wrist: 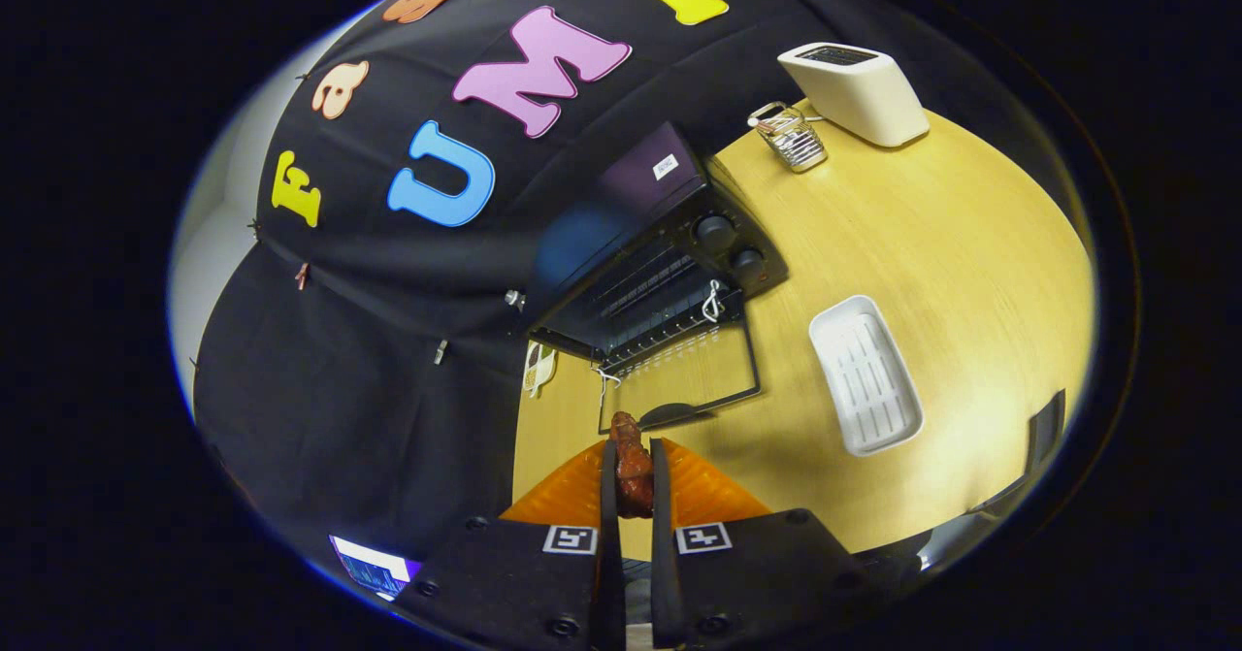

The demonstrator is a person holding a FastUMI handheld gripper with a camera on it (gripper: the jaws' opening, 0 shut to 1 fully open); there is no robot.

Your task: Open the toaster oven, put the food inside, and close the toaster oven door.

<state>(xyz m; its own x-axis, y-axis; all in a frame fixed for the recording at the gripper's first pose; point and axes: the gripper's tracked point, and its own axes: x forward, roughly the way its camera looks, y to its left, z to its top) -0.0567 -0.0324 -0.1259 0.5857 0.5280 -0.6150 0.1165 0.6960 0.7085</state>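
Wooden table [931,244] across the right half of the frame, tilted. Toaster oven [670,263] at centre, dark, backed against the cloth wall, door [694,379] dropped open toward the lower centre, rack [650,297] visible inside, two knobs [730,248] on its right panel. White toaster [859,90] at upper right, on the table's far edge. White ridged tray [866,374] right of centre, well apart from the oven. Small wire rack [791,135] just left of the toaster. Gripper [633,481] at bottom centre, jaws clamped on the food [633,471], a reddish-brown piece pinched between both fingers, held just short of the open door's edge.
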